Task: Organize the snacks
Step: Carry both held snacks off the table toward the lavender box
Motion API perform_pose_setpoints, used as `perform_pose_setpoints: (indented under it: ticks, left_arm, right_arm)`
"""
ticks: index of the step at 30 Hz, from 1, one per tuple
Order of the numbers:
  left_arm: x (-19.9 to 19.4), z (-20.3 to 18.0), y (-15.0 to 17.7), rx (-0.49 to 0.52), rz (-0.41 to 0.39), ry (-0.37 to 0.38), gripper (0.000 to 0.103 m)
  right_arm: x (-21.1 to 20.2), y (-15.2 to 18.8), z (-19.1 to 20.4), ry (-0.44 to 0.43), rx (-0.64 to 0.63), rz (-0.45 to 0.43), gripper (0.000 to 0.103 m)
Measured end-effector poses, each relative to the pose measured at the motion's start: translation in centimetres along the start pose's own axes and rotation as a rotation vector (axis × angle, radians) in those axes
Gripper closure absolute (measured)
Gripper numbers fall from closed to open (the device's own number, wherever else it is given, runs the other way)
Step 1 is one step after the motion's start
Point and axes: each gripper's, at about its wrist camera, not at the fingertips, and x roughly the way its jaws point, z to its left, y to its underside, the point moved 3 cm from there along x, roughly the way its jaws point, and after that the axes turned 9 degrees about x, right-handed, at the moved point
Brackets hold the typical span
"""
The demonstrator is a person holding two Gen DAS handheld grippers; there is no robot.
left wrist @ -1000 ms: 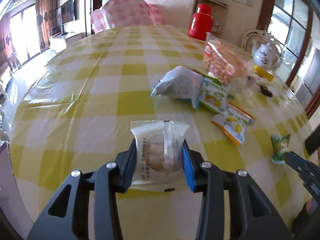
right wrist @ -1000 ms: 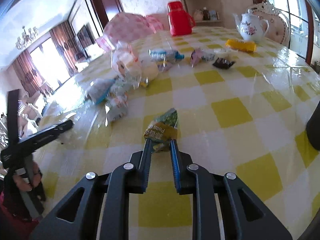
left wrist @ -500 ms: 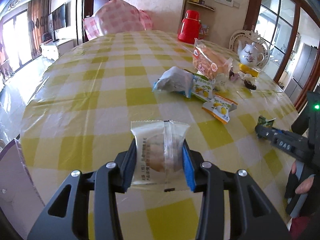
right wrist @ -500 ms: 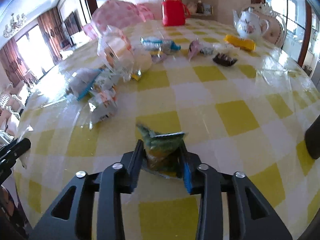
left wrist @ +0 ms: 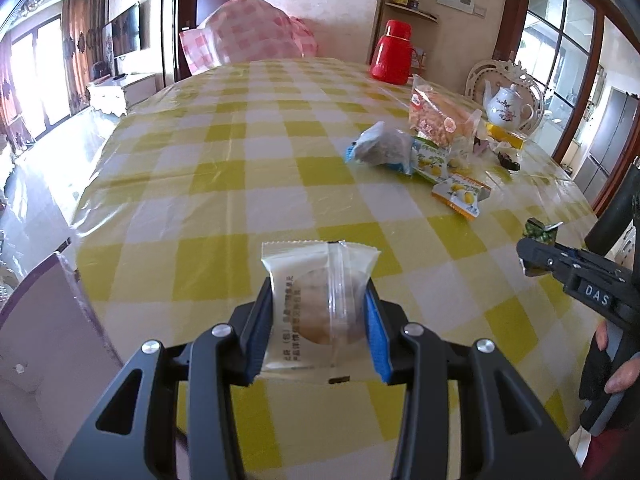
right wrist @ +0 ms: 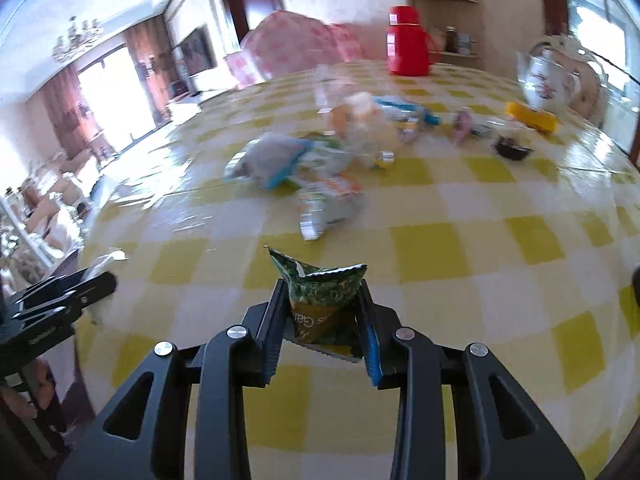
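The left tool (left wrist: 320,312) is pointed forward and downward, and a pale wrapped biscuit packet (left wrist: 318,300) is clamped between its blue-lined fingers (left wrist: 376,336). The right tool (right wrist: 322,320) is angled downward likewise, and a green snack packet (right wrist: 324,296) is pinched between its fingers (right wrist: 370,340). In the left wrist view the right tool is seen from the side at the right edge, and a hand (left wrist: 616,364) is wrapped around its handle.

Right gripper (right wrist: 323,322) clamping green packet (right wrist: 323,300) above checked table (right wrist: 460,240). Snack pile (right wrist: 312,160) lying beyond, blurred. Red flask (right wrist: 408,42), teapot (right wrist: 548,78) standing at far edge.
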Motion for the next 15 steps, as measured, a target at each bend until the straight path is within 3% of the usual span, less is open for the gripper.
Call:
perform_pose_setpoints:
  ticks: [8,15]
  left_arm:
    - [-2.2,3.1,2.2,-0.011,0.021,-0.049,0.061]
    - [-4.8,8.2,4.9,-0.069,0.034,-0.126,0.061]
  right_arm:
    - [-0.3,2.0,6.2,-0.13,-0.101,0.029,0.07]
    - [-0.2,4.3,12.1,-0.239,-0.199,0.082,0.07]
